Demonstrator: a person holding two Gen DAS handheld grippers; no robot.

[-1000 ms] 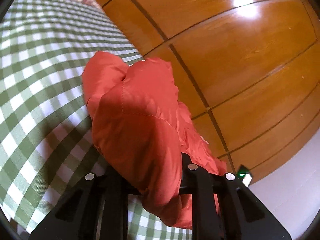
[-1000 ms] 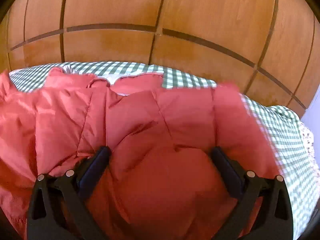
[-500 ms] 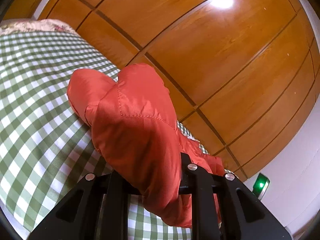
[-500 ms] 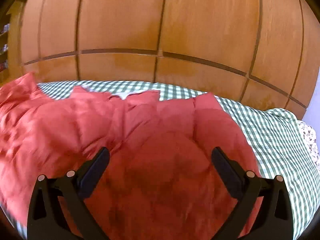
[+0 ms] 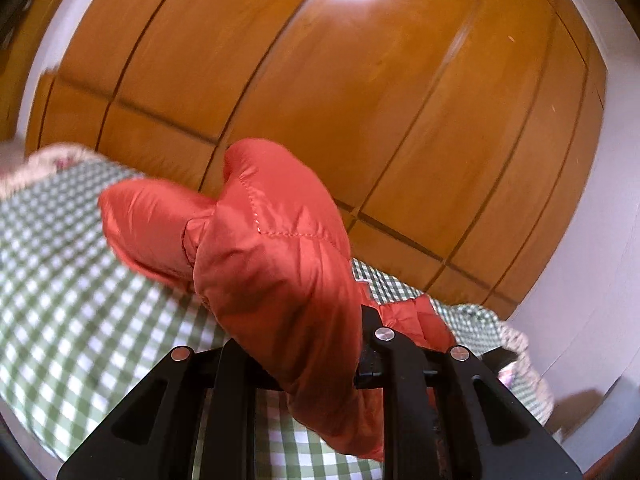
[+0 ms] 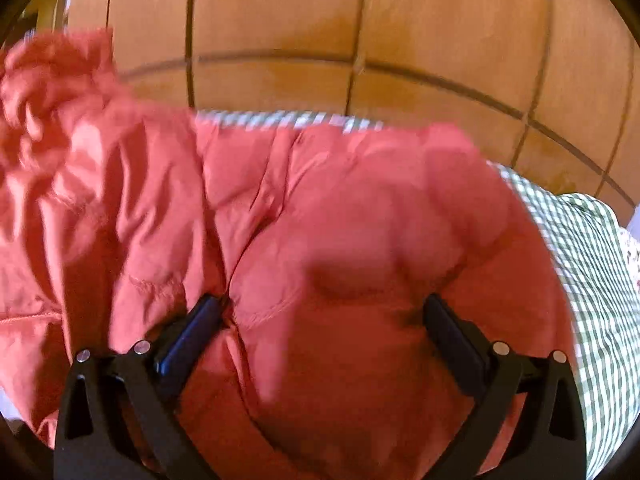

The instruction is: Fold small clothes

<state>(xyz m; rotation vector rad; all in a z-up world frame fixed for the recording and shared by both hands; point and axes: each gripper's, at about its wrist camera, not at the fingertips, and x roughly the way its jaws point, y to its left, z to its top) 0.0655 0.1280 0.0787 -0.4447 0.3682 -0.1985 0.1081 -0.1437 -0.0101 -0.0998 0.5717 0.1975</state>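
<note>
A small red-orange quilted puffer jacket (image 5: 272,264) is lifted above a bed with a green-and-white checked cover (image 5: 68,312). My left gripper (image 5: 308,356) is shut on a fold of the jacket, which bulges up and forward between its fingers and hides the tips. In the right wrist view the jacket (image 6: 340,248) fills most of the frame. My right gripper (image 6: 320,316) has its jaws set wide apart with jacket fabric lying between and over them; the fingers (image 6: 192,332) press into the padding without closing.
A tall wooden wardrobe with panelled doors (image 5: 360,100) stands right behind the bed. The checked cover (image 6: 592,264) runs off to the right. A floral bedding edge (image 5: 48,160) shows at the far left. A white wall (image 5: 592,280) lies to the right.
Both grippers have risen and tilted up with the jacket: more wardrobe and less bed show now. The jacket's left side has swung higher in the right wrist view.
</note>
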